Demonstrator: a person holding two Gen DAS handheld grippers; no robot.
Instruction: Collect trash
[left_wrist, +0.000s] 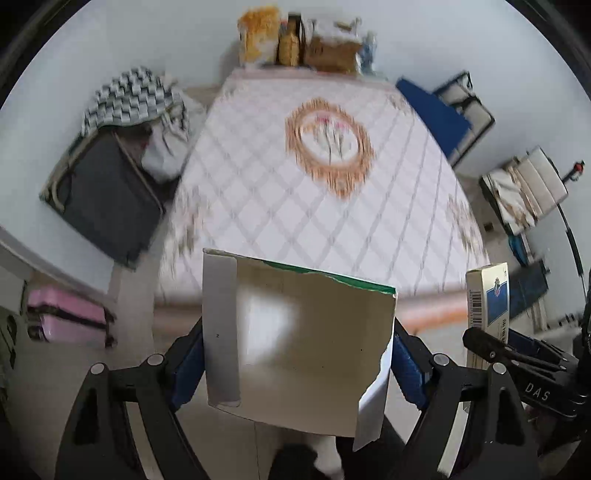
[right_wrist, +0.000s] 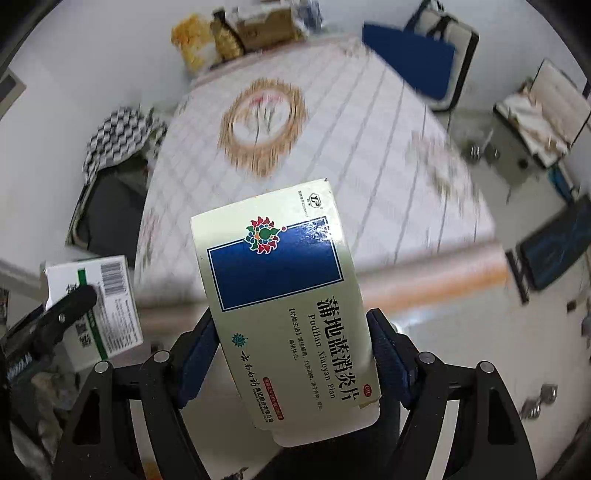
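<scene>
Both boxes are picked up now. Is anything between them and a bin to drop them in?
Cannot say: no bin shows in either view. The left gripper is shut on the green-edged box, and the right gripper is shut on the blue medicine box, both held over the bed.

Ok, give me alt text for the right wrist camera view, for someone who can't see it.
The right gripper clamps a cream and blue medicine box, held above a blurred bed with a diamond-quilted cover and an orange medallion. At lower left, the left gripper holds a white and green box.
</scene>
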